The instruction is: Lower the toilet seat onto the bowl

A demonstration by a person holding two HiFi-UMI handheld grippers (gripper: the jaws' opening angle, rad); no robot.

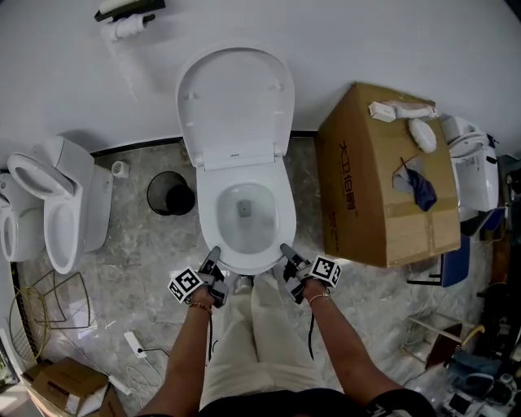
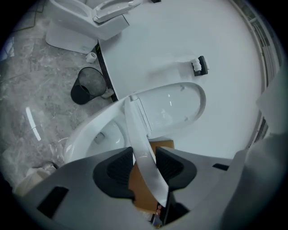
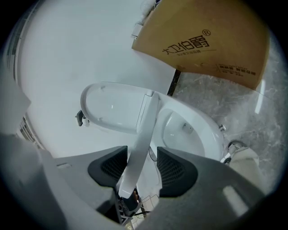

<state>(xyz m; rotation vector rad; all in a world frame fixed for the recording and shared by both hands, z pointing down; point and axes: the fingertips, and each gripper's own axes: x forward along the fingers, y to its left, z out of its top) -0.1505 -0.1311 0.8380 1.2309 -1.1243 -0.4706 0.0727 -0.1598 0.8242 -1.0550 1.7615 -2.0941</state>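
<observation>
- White oval plastic toilet seat [image 2: 137,130]: hinged at the back of the bowl and held at its front edge by both my tools. In both gripper views it runs edge-on and slopes above the rim. I cannot tell whether its front touches the rim.
- White ceramic bowl [image 1: 260,228]: centre of the head view, straight ahead of my knees, with water at the bottom.
- My left hand-held gripper [image 1: 213,259]: at 7 o'clock of the bowl. Its jaws are closed on the seat's front edge, with the white strip between the two black pads.
- My right hand-held gripper [image 1: 288,252]: at 5 o'clock of the bowl. Its jaws are likewise clamped on the seat's front edge.
- White plastic lid [image 1: 236,98]: upright at 12 o'clock, against the white wall [image 1: 366,41].
- Brown printed cardboard box [image 1: 374,195]: at 3 o'clock, near the bowl. A dark blue cloth [image 1: 422,187] lies on top.
- Black mesh waste bin [image 1: 169,194]: at 9 o'clock, just beside the bowl.
- Second white toilet [image 1: 69,204]: farther out at 9 o'clock, well apart.
- White paper roll on a black holder [image 1: 130,20]: at 11 o'clock, on the wall.
- Grey marbled floor [image 1: 122,261]: under everything.
</observation>
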